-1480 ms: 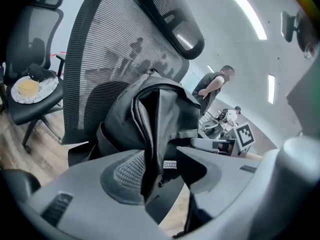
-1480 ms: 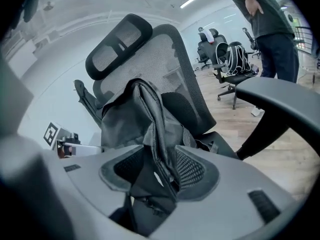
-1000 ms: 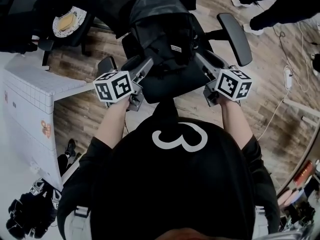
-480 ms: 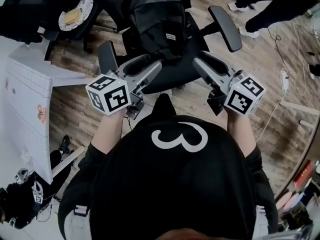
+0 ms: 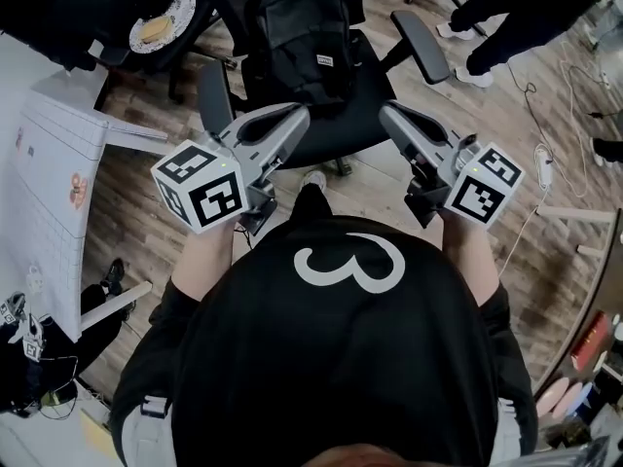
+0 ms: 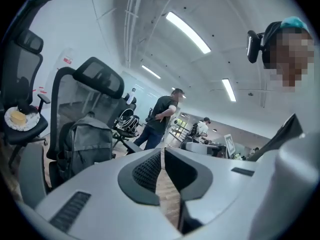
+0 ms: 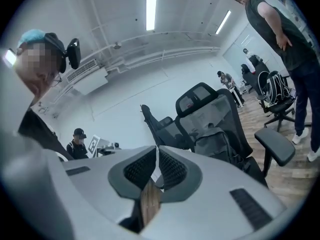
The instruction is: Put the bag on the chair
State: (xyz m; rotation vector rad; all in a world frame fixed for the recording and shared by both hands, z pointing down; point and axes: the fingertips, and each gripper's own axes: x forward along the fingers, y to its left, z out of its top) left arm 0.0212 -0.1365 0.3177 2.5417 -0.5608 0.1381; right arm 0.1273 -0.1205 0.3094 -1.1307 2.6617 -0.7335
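Observation:
The black backpack stands upright on the seat of the black office chair, leaning on its backrest. In the left gripper view the backpack shows at the left, and in the right gripper view the backpack sits at the right. My left gripper hangs in front of the seat's left edge, clear of the bag; its jaws are closing with nothing between them. My right gripper is near the seat's right front, also apart from the bag, its jaws closing on nothing.
The chair's armrests flank the seat. A second chair at the back left carries a plate. A white table stands at the left. A person's legs are at the back right, and a cable lies on the wooden floor.
Both grippers have let go of the backpack, drawn back from the chair toward me, and their jaws have come together. The backpack stays on the seat.

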